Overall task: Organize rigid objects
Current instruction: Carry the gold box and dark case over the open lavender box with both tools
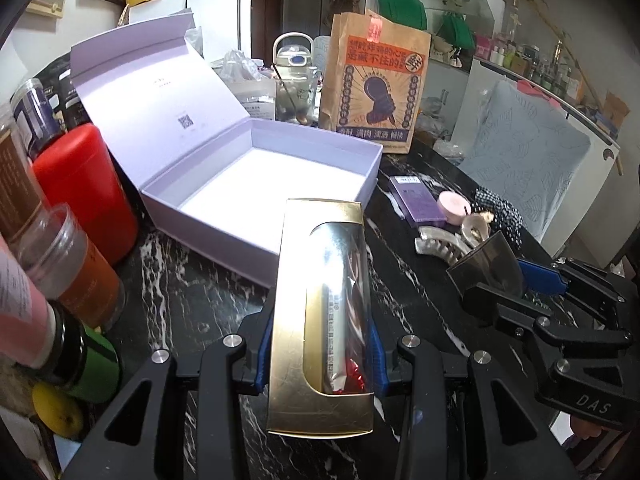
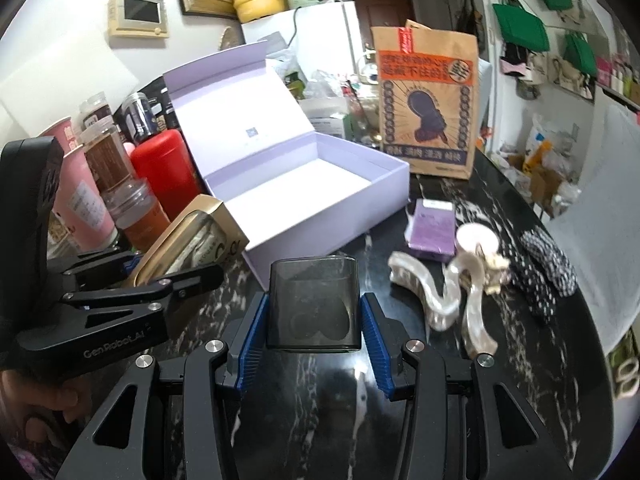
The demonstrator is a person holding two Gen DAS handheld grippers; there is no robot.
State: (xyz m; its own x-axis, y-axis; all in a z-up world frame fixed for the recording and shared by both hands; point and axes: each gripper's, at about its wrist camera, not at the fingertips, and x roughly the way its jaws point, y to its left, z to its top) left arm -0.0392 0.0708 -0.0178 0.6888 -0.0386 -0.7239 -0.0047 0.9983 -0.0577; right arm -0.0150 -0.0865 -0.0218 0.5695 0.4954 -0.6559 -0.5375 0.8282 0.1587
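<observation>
Left gripper (image 1: 322,356) clamps gold box (image 1: 320,320); right gripper (image 2: 312,336) clamps smoky case (image 2: 313,304). Risk: both could collide converging on lavender box (image 1: 360,184), frame center.

gold box (image 1: 320,320), lilac box (image 1: 264,184)

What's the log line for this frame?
left hand-held gripper: shut on gold box | right hand-held gripper: shut on smoky case | lilac box: open, empty

Both grippers are matte black, angular frames with triangular cut-outs, round silver screw heads at the joints and ribbed blue pads on the fingers. The left gripper (image 1: 322,354) bears "GenRobot.AI" in pale lettering; the right gripper (image 2: 314,322) reads "DAS".
</observation>
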